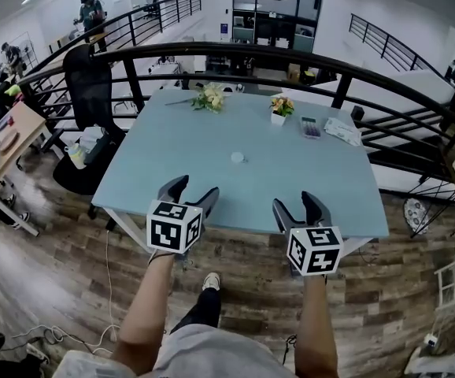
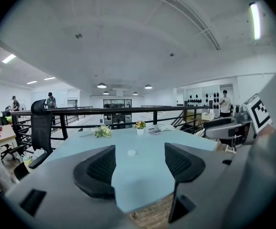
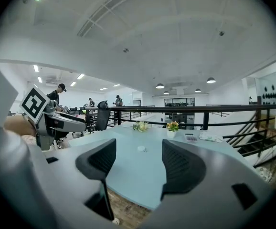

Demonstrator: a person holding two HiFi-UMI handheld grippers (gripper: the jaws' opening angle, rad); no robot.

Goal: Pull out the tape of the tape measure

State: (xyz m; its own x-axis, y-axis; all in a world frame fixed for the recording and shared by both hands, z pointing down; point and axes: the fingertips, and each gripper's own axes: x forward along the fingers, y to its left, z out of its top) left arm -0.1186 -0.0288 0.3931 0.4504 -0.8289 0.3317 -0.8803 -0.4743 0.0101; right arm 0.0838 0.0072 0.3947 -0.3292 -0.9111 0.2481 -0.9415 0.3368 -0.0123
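Head view: left gripper [image 1: 197,185] and right gripper [image 1: 294,201] hover at the near edge of the counter [image 1: 157,164], each with its fingers [image 2: 97,168] spread wide and empty (both gripper views show nothing between them). The tape measure [image 1: 238,157], a small round white case, lies mid-counter, ahead of and between both grippers, probably slightly nearer the left. No long axis is discernible. Flowers [image 1: 210,97] stand beyond.

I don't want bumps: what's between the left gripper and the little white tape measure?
Just bare table, from left gripper to tape measure, in the head view.
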